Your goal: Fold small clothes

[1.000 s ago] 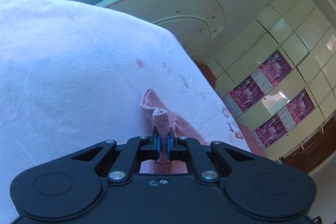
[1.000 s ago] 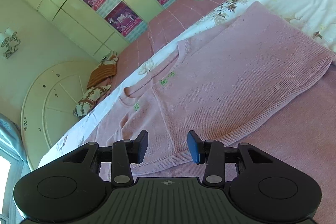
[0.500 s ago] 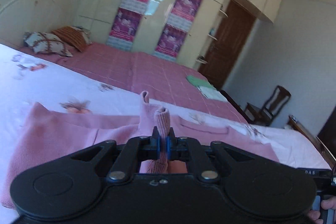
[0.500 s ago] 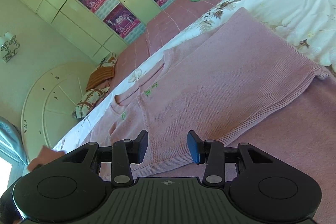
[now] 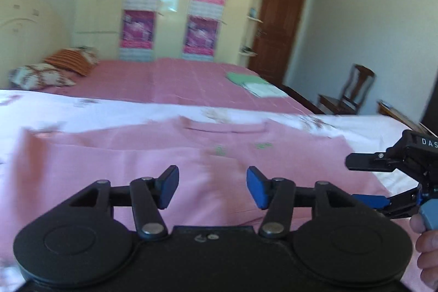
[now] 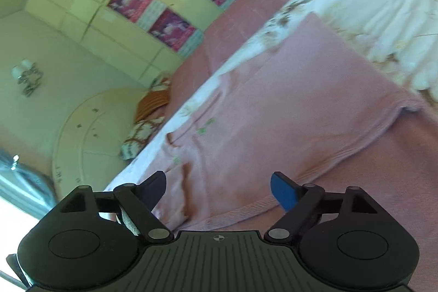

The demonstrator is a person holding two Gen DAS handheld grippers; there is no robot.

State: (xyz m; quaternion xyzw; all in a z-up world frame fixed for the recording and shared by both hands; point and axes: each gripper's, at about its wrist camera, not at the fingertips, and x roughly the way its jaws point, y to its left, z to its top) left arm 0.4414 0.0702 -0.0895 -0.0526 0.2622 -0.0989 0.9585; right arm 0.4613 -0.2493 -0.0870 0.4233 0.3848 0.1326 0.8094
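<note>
A pink knit sweater [image 5: 164,155] lies flat on the bed, its neckline on the far side and small green marks on its chest. My left gripper [image 5: 212,186] hovers over the near part of it; its jaws are opening and hold nothing. In the right wrist view the sweater [image 6: 287,106] runs diagonally, with its ribbed hem closest. My right gripper [image 6: 219,190] is over that hem, jaws opening wide with only the cloth below them. The left wrist view catches the right gripper [image 5: 353,179] at the sweater's right edge, with a hand [image 5: 427,245] on its handle.
A white flowered sheet [image 5: 82,111] lies under the sweater, a pink bedspread [image 5: 178,81] beyond it. Folded green and white clothes [image 5: 246,78] sit on the far side, pillows [image 5: 41,75] at the headboard. A wooden chair [image 5: 353,92] and a brown door [image 5: 279,26] stand at the right.
The left gripper swung round with the pink sleeve pinched, then let it go and opened. The sleeve now lies on the sweater. The right gripper's jaws spread wider.
</note>
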